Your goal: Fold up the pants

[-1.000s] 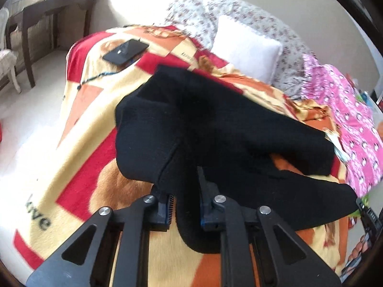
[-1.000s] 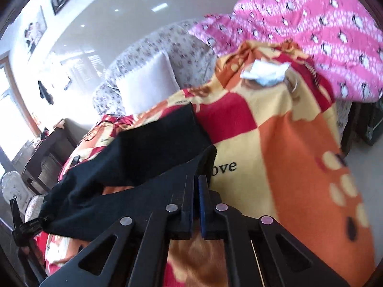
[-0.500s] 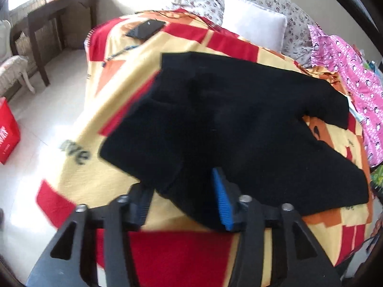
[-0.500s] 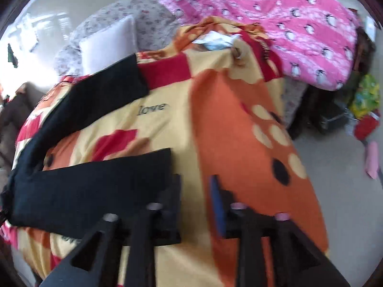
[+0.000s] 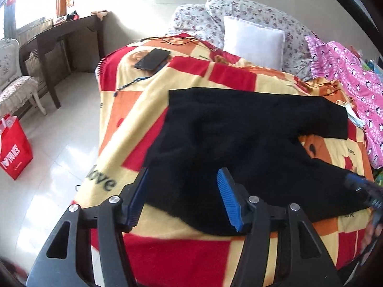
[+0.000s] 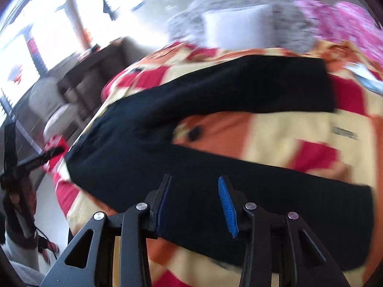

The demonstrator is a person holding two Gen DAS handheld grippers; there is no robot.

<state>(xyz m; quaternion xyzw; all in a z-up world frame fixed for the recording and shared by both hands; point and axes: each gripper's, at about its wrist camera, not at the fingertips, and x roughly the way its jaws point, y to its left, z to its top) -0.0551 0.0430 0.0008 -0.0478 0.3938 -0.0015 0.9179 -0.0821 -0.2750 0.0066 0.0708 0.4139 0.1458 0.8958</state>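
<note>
Black pants (image 5: 239, 138) lie spread on a bed's red, yellow and orange blanket (image 5: 148, 110), the two legs splayed apart to the right. My left gripper (image 5: 182, 174) hovers over the waist end near the bed's front edge. Its jaws are opening; the cloth lies below them and the pads do not press on it. In the blurred right wrist view my right gripper (image 6: 194, 181) hangs over the near leg of the pants (image 6: 215, 91), jaws opening, nothing pinched. The left gripper (image 6: 36, 160) shows at that view's left edge; the right gripper (image 5: 361, 186) shows blurred at the left view's right edge.
A dark phone (image 5: 153, 58) with a cable lies on the blanket's far left. A white pillow (image 5: 253, 43) and a pink patterned cloth (image 5: 347, 76) sit at the bed's far side. On the floor to the left are a red bag (image 5: 14, 148), a chair (image 5: 14, 81) and a dark desk (image 5: 59, 35).
Both grippers were shut on the pants and have let go and opened; the pants now lie flat. The right gripper swung left from the leg's hem to over the near leg.
</note>
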